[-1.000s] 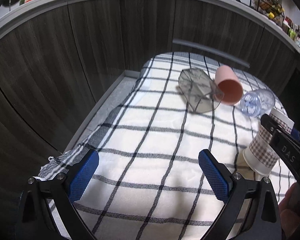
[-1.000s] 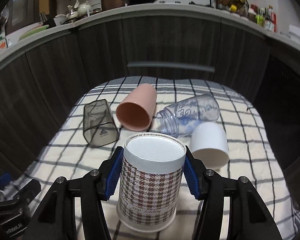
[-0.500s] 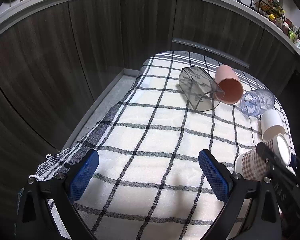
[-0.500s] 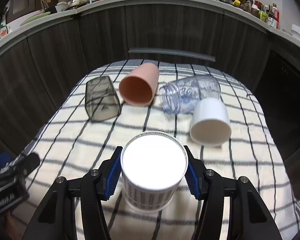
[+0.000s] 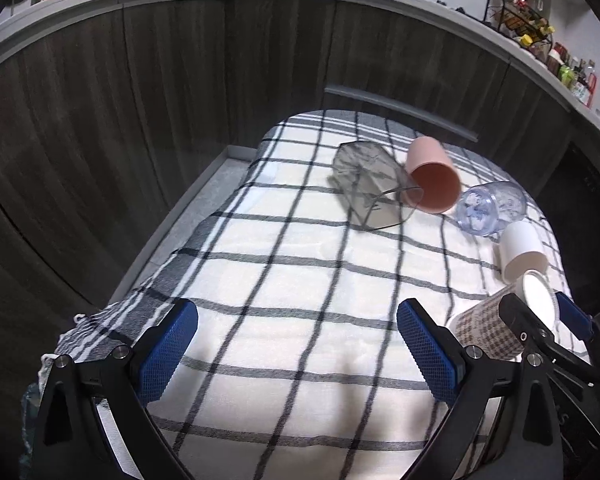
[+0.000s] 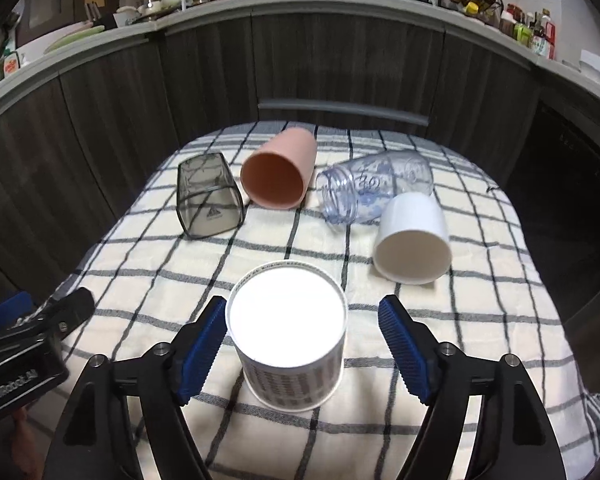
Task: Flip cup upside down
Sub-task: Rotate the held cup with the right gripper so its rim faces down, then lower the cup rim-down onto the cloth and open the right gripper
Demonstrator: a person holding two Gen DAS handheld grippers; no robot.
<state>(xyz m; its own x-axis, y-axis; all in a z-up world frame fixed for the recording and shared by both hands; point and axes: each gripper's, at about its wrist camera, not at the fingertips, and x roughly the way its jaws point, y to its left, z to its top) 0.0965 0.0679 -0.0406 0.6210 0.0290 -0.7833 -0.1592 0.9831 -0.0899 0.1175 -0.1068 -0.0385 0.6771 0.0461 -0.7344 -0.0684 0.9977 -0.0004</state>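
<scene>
A brown houndstooth paper cup [image 6: 290, 344] stands upside down on the checked cloth [image 6: 440, 312], white base up. My right gripper [image 6: 302, 350] is open around it; the left pad is close to the cup wall and the right pad stands clear of it. In the left wrist view the same cup [image 5: 500, 328] shows at the right edge between the right gripper's fingers. My left gripper [image 5: 296, 354] is open and empty over the near left part of the cloth [image 5: 284, 280].
Lying on their sides at the back: a smoky square tumbler [image 6: 208, 196], a pink cup [image 6: 278, 174], a clear bottle [image 6: 374, 186] and a white cup [image 6: 414, 236]. Dark cabinet fronts [image 6: 340, 72] ring the table. The cloth hangs over the table's left edge [image 5: 204, 208].
The right gripper set the houndstooth cup down on its rim and opened its fingers off it. The left gripper stayed open and hardly moved.
</scene>
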